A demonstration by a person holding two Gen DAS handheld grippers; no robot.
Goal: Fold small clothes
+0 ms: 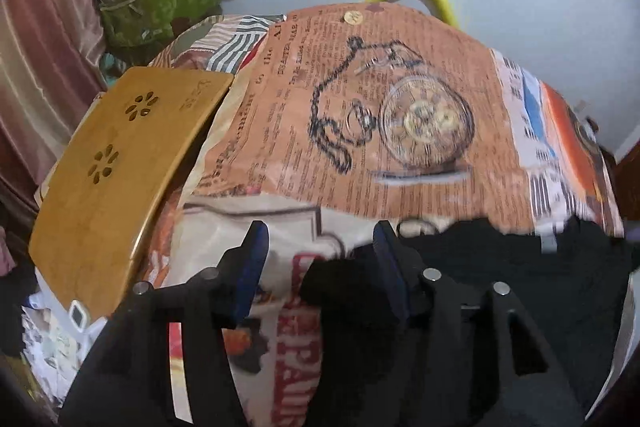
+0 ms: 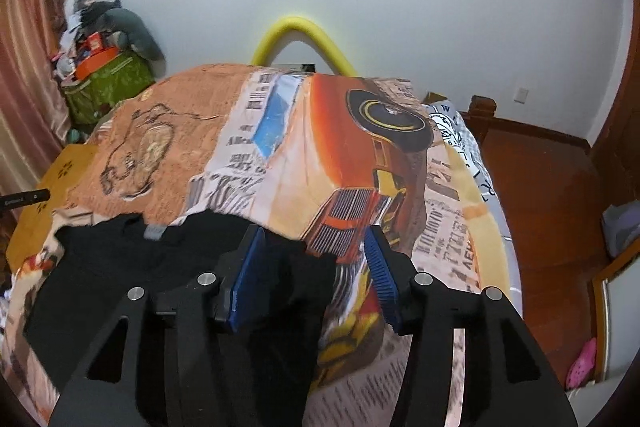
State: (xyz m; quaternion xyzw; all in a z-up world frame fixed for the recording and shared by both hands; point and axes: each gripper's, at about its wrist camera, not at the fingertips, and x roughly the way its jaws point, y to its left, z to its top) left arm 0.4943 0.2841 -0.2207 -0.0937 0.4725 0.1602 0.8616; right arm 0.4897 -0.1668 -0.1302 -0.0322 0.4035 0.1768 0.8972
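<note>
A black garment (image 2: 120, 267) lies spread on the printed bedspread (image 2: 320, 147). The left gripper (image 1: 320, 255) hangs wide open over its left sleeve, and the right gripper (image 2: 316, 251) is wide open over its right sleeve. A wooden tray (image 1: 120, 179) sits left of the garment.

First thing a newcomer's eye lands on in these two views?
The loud printed bedspread: an orange car at its right, a pocket-watch drawing at its left. Next, the black garment on its near edge, with the open left gripper and right gripper over its two ends.
</note>
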